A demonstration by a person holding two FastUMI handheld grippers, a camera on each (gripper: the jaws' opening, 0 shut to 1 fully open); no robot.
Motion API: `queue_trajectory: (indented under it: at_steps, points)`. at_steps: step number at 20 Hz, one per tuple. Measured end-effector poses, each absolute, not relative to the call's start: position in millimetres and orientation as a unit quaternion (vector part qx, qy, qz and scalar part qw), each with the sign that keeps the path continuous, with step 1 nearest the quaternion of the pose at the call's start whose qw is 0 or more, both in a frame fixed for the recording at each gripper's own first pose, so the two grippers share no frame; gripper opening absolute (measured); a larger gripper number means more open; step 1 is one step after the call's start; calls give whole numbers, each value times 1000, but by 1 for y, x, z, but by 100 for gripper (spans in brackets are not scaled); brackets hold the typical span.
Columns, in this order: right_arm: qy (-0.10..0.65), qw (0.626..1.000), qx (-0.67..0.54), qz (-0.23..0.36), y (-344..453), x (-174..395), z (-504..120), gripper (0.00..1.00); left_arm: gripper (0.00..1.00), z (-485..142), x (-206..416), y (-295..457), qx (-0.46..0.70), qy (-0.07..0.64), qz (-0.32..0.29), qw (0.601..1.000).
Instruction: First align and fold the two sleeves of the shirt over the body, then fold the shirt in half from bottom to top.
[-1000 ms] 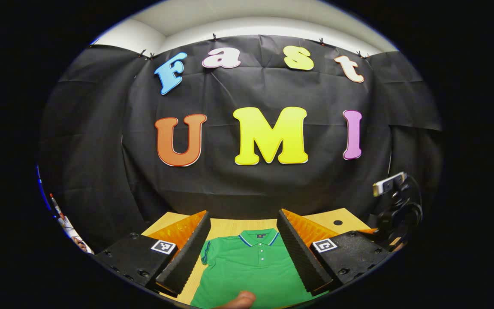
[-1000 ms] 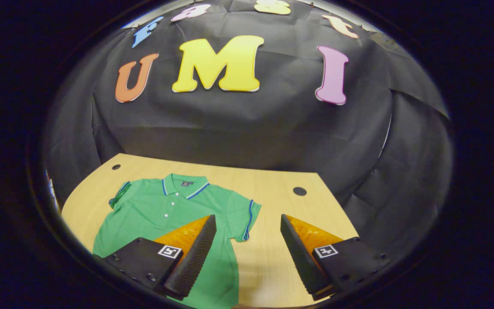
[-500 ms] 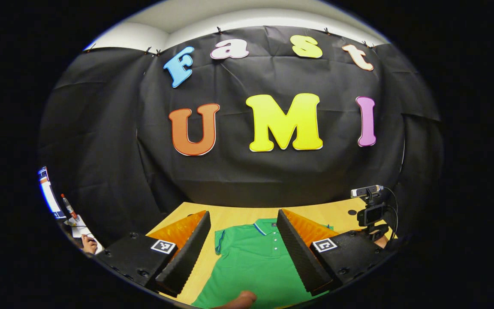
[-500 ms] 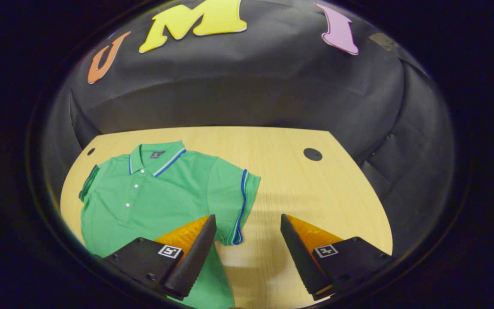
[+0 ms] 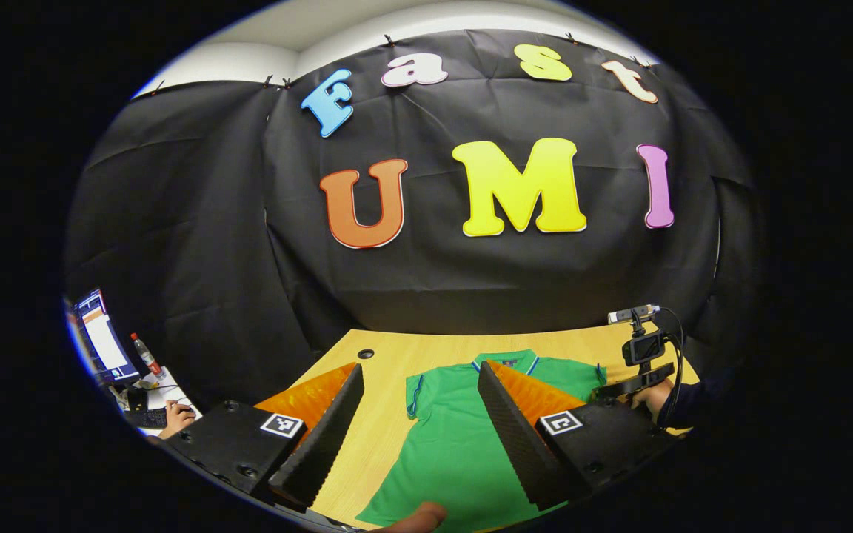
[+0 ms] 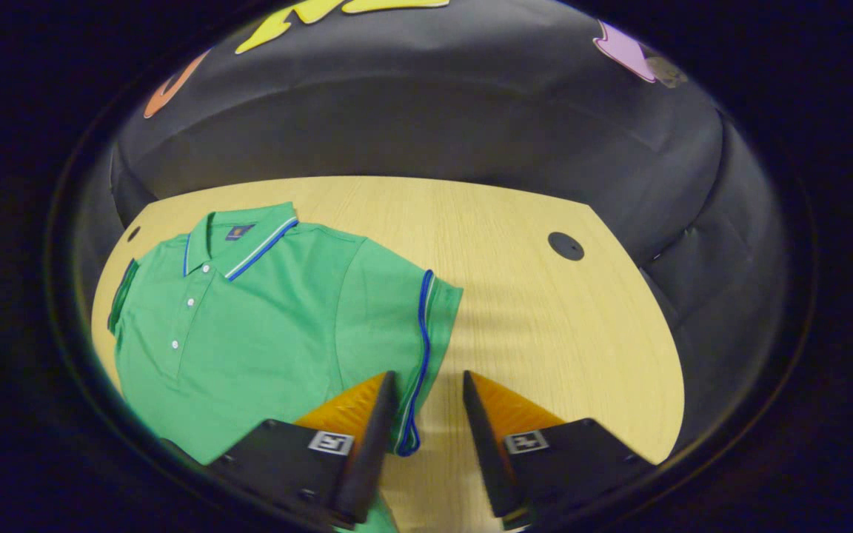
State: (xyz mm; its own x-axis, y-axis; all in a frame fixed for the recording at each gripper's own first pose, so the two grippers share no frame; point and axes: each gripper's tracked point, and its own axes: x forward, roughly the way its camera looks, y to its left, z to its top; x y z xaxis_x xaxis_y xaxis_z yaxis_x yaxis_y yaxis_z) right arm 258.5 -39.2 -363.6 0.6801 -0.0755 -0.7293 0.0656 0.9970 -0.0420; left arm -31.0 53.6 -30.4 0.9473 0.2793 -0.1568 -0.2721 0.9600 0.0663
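A: Starting left of the shirt, what is showing?

B: In the left gripper view, one bottle is standing beyond the desk's left edge. The left tool is hanging wide open above the desk, gripping nothing.

A: And the shirt itself?

B: One green shirt is lying flat on the desk, collar toward the wall, both sleeves spread out. Three white buttons are running down from its collar.

A: Right of it?

B: The right tool is sitting partly open, its fingers straddling the shirt's blue-trimmed right sleeve hem, not pressing it. Two round holes are showing in the desk.
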Motion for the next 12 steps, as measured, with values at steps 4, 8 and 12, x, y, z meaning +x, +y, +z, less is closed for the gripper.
queue_trajectory:
  at_steps: [4, 8, 12]
  points:
    - [406, 913, 3, -36, -37, 258, -367, 12, 100, -40, -30, 52, 21, 98, 139, 985]
    - [405, 914, 1, -36, -38, 258, -366, 0, 100, -46, -30, 49, 22, 108, 137, 984]
    - [394, 919, 2, -28, -35, 258, -354, 4, 100, -48, -29, 48, 19, 108, 134, 985]
